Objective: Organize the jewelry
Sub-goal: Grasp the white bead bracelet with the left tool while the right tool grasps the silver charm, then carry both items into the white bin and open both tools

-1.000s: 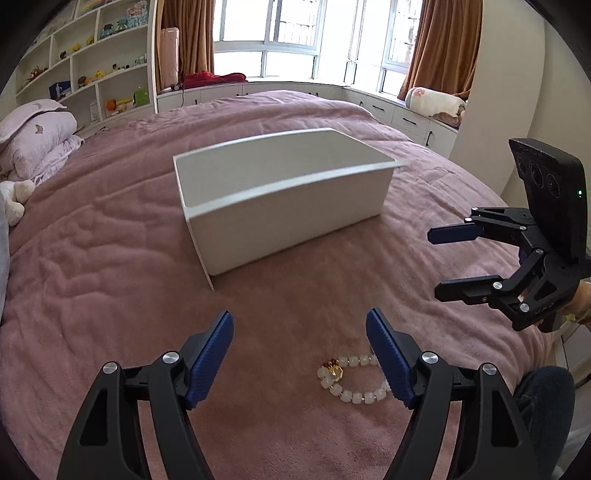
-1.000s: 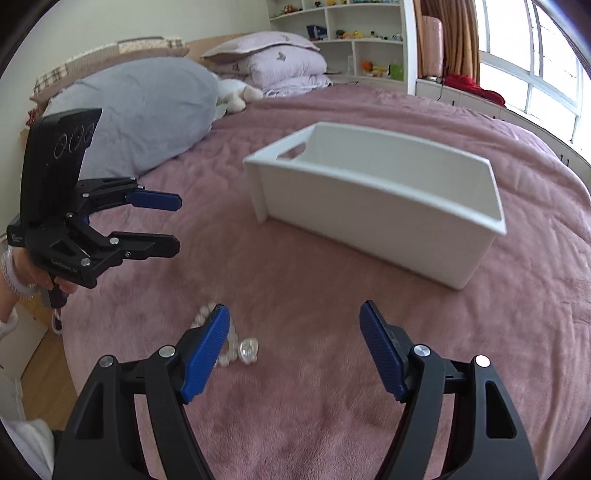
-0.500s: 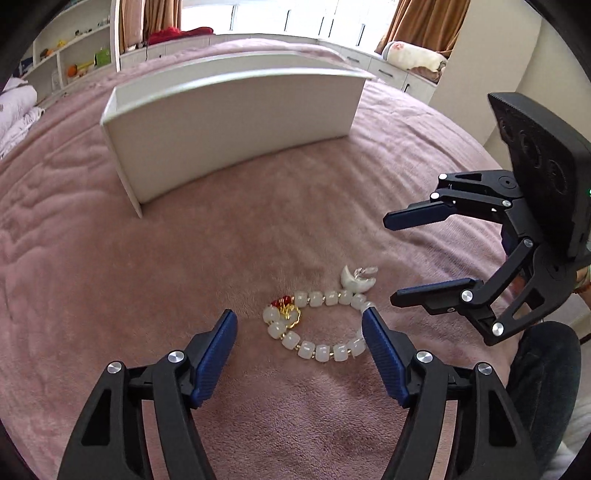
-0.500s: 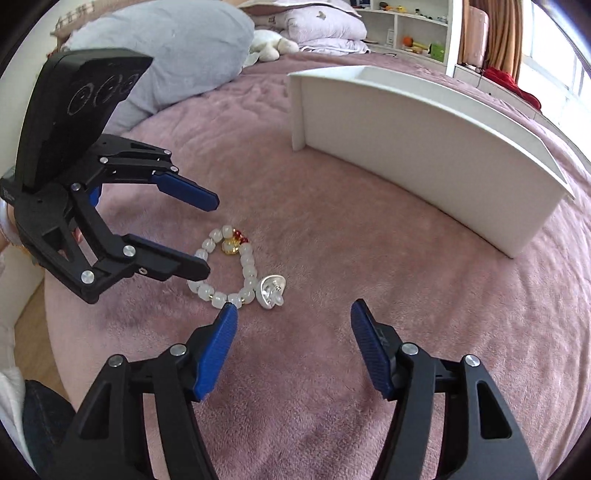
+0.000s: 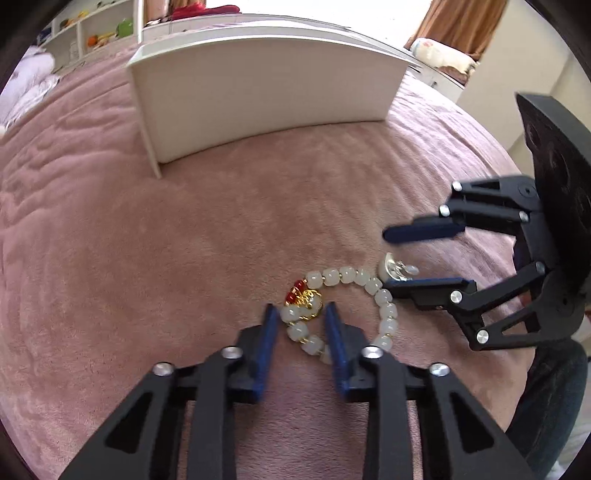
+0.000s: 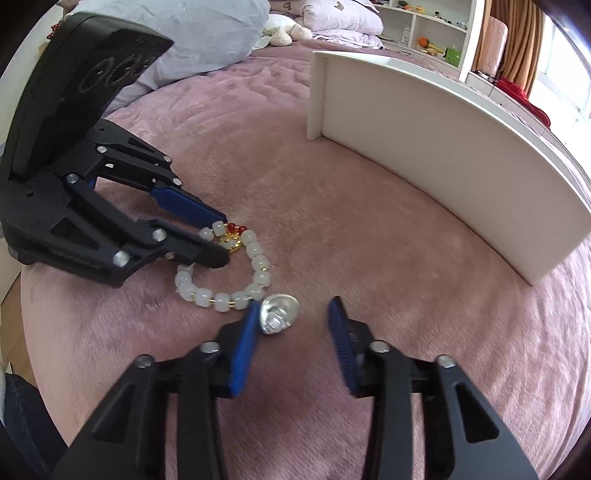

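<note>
A white bead bracelet (image 5: 384, 306) with red beads and a gold charm lies on the pink bedspread; it also shows in the right wrist view (image 6: 258, 266). A small silver ring piece (image 6: 279, 314) lies beside it and shows in the left wrist view too (image 5: 393, 267). My left gripper (image 5: 301, 319) is low on the bed, its jaws narrowed around the charm end of the bracelet, with a gap still showing. My right gripper (image 6: 293, 317) is open around the silver piece, its left finger touching it.
A white open box (image 5: 258, 85) stands on the bed beyond the jewelry, also in the right wrist view (image 6: 443, 147). Pillows (image 6: 177, 33) and shelves (image 6: 432, 26) lie further back. The bed edge is near the grippers.
Both grippers moved down and in to the jewelry. My left gripper's jaws narrowed around the bracelet's charm end. My right gripper came over the silver piece.
</note>
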A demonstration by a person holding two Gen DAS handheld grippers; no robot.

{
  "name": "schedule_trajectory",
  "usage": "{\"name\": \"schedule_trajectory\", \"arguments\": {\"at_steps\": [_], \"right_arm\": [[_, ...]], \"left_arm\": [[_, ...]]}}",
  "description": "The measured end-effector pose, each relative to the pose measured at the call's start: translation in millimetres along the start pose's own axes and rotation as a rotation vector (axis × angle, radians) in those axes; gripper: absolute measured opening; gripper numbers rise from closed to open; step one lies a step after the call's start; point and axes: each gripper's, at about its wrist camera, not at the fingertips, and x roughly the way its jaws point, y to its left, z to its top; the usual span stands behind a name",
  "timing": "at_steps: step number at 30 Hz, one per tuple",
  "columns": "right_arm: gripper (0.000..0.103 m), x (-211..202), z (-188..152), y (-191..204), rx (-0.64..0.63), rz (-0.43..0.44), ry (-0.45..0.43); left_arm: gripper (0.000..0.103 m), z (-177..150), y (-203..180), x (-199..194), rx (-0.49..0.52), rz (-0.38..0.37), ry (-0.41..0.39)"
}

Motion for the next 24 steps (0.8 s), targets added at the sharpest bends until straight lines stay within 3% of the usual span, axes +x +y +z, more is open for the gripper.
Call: {"name": "schedule_trajectory", "arguments": {"at_steps": [2,16,24], "right_arm": [[0.023,4.1,2.7,3.9,-0.010,0.009,0.010],[0.023,-9.0,-4.1,-0.5,0.059,0.061,-0.005],[0.023,-54.5,-3.4,-25.3,0.126,0.042,-0.089]], "left_arm": [[0.020,-0.5,4.5,-0.3,-0.020,-0.010,0.001],[0.015,-3.5,-2.4,-16.7,-0.001,0.016,-0.022],[0.015,20.8,-13.8,-49.1,0.046,0.042,-0.095]]}}
